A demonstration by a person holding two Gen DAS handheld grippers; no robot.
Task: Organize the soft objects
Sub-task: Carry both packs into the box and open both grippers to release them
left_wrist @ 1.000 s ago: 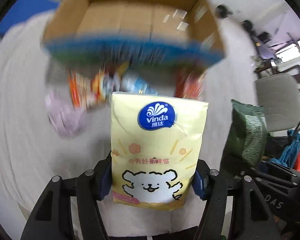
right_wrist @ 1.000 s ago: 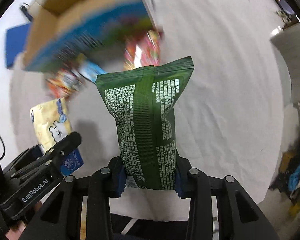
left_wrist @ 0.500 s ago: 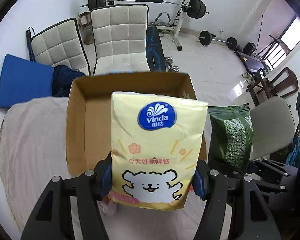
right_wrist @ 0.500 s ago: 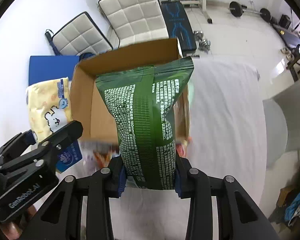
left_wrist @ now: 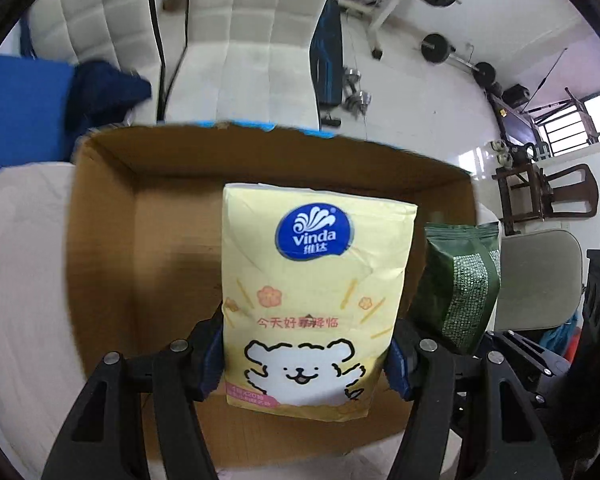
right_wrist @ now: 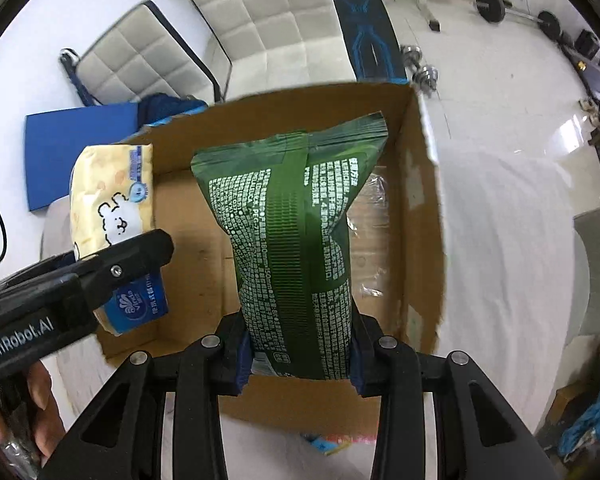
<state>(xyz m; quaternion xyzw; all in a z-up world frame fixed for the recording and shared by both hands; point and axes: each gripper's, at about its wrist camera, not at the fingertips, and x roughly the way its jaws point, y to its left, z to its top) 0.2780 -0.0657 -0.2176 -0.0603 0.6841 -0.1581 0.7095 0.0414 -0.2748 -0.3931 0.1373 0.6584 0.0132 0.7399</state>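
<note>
My left gripper point(left_wrist: 306, 354) is shut on a yellow Vinda tissue pack point(left_wrist: 312, 292) printed with a white cartoon dog, and holds it over the open cardboard box point(left_wrist: 112, 240). My right gripper point(right_wrist: 298, 354) is shut on a green wet-wipe pack point(right_wrist: 296, 248) and hangs over the same box point(right_wrist: 420, 208), toward its right side. In the right wrist view the tissue pack point(right_wrist: 108, 204) sits at the box's left wall. The green pack point(left_wrist: 458, 284) shows at the right of the left wrist view. Nothing lies on the visible box floor.
The box stands on a table under a white cloth point(right_wrist: 512, 248). Behind it are two cream padded chairs point(right_wrist: 268, 12), a blue mat point(right_wrist: 76, 148) and gym weights point(left_wrist: 436, 46). A few snack wrappers point(right_wrist: 328, 442) peek out at the box's near edge.
Both grippers have carried their packs forward from above the snack pile to over the box. The box now fills the middle of both views. Neither grip has altered.
</note>
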